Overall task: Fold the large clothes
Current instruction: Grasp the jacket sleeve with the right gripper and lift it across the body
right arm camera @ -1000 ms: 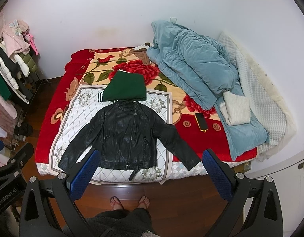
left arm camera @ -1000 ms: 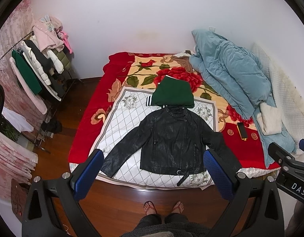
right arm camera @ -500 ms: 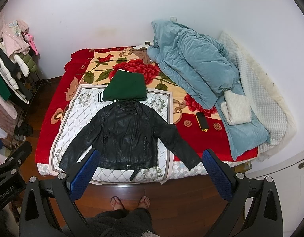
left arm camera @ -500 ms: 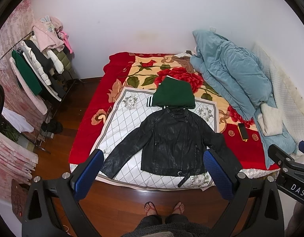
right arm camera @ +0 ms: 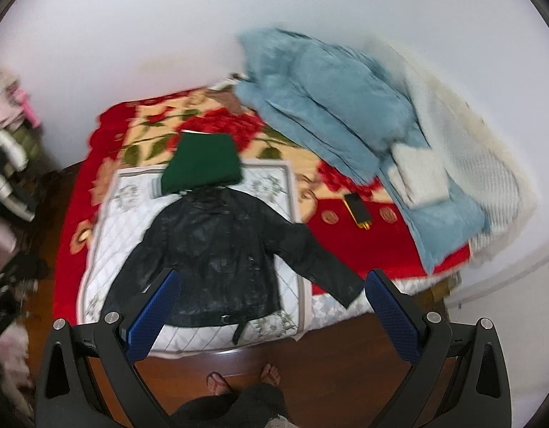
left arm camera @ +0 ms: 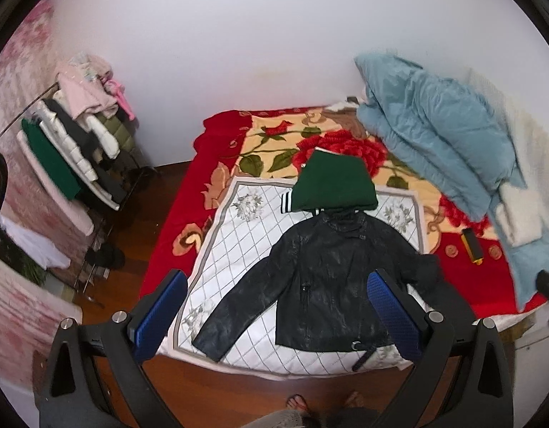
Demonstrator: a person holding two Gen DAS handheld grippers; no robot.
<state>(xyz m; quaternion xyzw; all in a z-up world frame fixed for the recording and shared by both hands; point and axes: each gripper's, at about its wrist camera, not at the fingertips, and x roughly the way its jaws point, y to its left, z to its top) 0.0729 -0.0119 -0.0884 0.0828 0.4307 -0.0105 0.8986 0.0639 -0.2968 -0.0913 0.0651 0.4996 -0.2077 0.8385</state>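
Left wrist view: the left gripper [left arm camera: 274, 315] stands with its jaws spread wide and holds nothing. Its blue textured pads [left arm camera: 160, 315] frame the lower part of the black glossy leather jacket [left arm camera: 324, 278], which lies well beyond them, flat and face up on the white quilted diamond-pattern cloth [left arm camera: 238, 246] at the near edge of the bed [left arm camera: 167, 249]. Both sleeves are spread outward; a buckled belt hangs at the hem. A folded dark green knit garment with striped cuff [left arm camera: 333, 185] touches the jacket's collar. A red floral blanket [left arm camera: 274, 139] covers the bed. A crumpled light blue padded quilt [left arm camera: 438, 135] is heaped at the right. A small black and yellow phone-like item [left arm camera: 471, 248] rests on the red blanket. A loaded clothes rack [left arm camera: 78, 142] stands at the left on the wooden floor [left arm camera: 139, 221].

Right wrist view, blurred: the right gripper [right arm camera: 272, 315] is likewise wide open and empty. The jacket [right arm camera: 217, 249] lies ahead and left of centre, its right sleeve reaching toward the right pad [right arm camera: 392, 315]. The person's bare feet [right arm camera: 271, 372] stand on the floor below.
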